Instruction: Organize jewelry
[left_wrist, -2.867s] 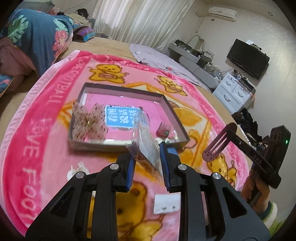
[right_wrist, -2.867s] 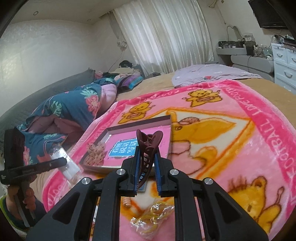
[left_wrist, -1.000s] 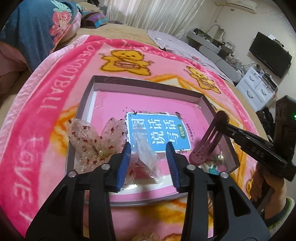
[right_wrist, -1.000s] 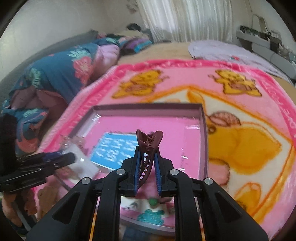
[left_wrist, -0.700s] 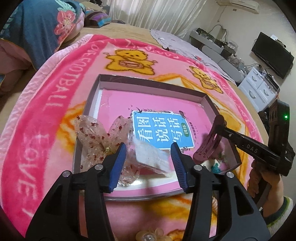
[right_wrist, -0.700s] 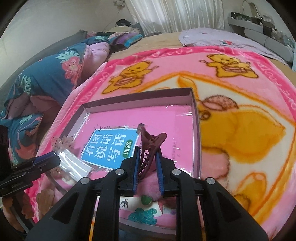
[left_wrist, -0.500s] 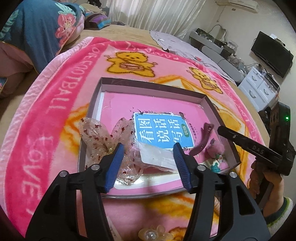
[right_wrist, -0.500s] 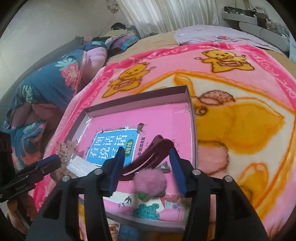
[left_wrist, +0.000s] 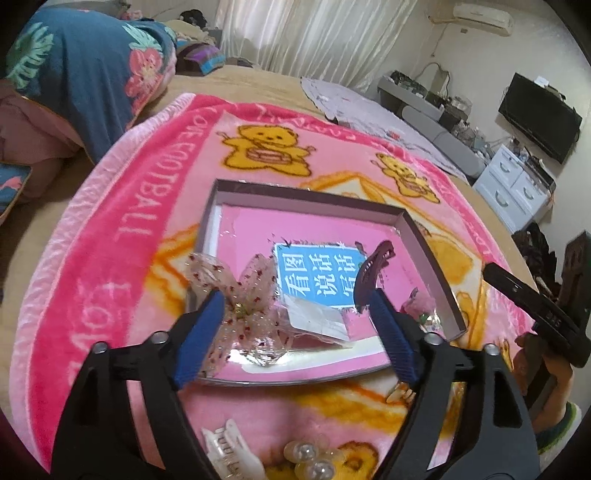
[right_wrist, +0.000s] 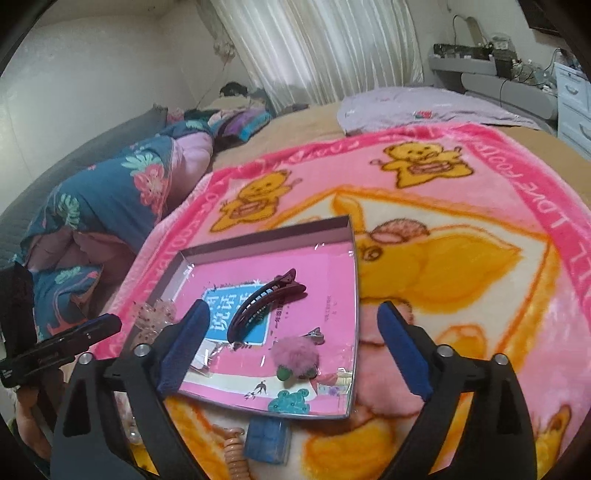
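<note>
A shallow grey box (left_wrist: 310, 192) (right_wrist: 352, 280) with a pink floor lies on the pink bear blanket. In it are a dark maroon hair clip (left_wrist: 369, 273) (right_wrist: 264, 304), a clear packet (left_wrist: 317, 319), a sheer spotted bow (left_wrist: 236, 291), and a pink pompom clip (right_wrist: 295, 356). My left gripper (left_wrist: 295, 332) is open and empty above the box's near edge. My right gripper (right_wrist: 291, 343) is open and empty over the box's near side; it also shows in the left wrist view (left_wrist: 532, 302).
On the blanket near me lie a white claw clip (left_wrist: 232, 450), pearl beads (left_wrist: 310, 456), a blue block (right_wrist: 267, 441) and a coiled hair tie (right_wrist: 236, 458). A floral duvet (left_wrist: 81, 74) is at the left. A white dresser (left_wrist: 517, 192) and TV stand at the right.
Both grippers opened. The left one let the clear packet drop into the box, the right one let the maroon clip drop there. Both have pulled back toward me.
</note>
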